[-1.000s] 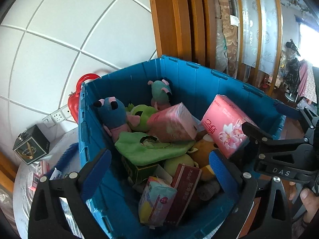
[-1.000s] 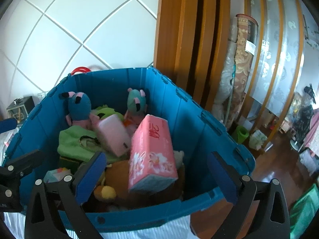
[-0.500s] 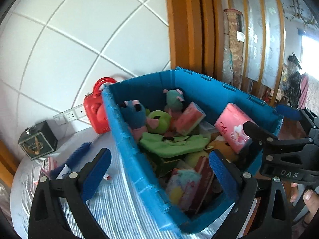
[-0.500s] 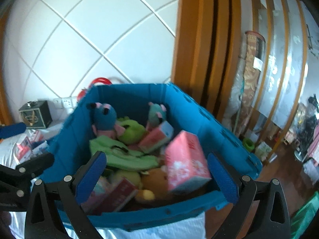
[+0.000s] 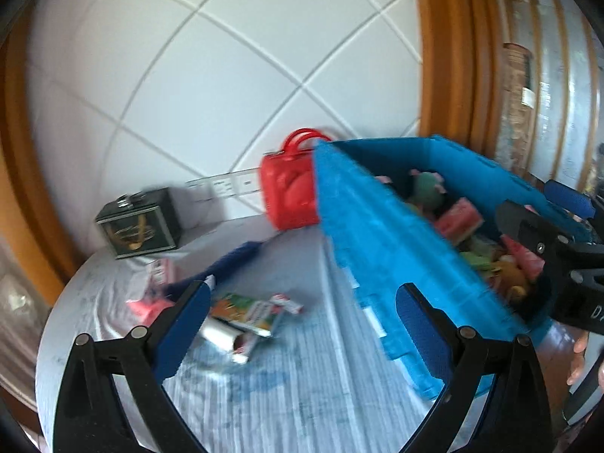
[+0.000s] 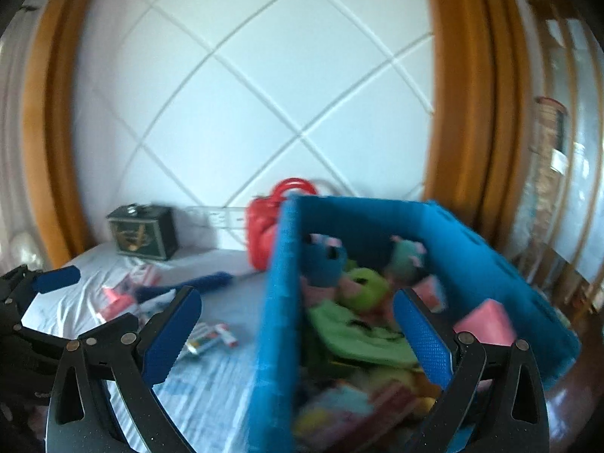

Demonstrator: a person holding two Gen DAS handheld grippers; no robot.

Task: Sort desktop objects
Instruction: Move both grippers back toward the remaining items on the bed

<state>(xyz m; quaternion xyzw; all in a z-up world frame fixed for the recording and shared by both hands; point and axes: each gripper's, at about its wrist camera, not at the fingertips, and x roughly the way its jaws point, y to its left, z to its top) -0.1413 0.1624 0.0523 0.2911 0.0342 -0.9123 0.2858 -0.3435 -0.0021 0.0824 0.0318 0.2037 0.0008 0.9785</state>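
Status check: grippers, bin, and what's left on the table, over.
Left gripper open, empty. Right gripper open, empty. Blue bin loaded with plush toys and tissue packs. Loose packets on table, nothing blocking.

toys in bin, bag behind, packets seemingly left on table

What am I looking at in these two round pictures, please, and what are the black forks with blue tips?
No robot: a person holds one pair of tongs in each hand, each carrying a wide-angle camera. One picture looks along the left tongs, the other along the right tongs. Both are open and hold nothing. Ahead is a table under a pale cloth, with a blue bin full of soft toys and pink packs. Beside it stand a red bag and a dark box; small packets lie loose.
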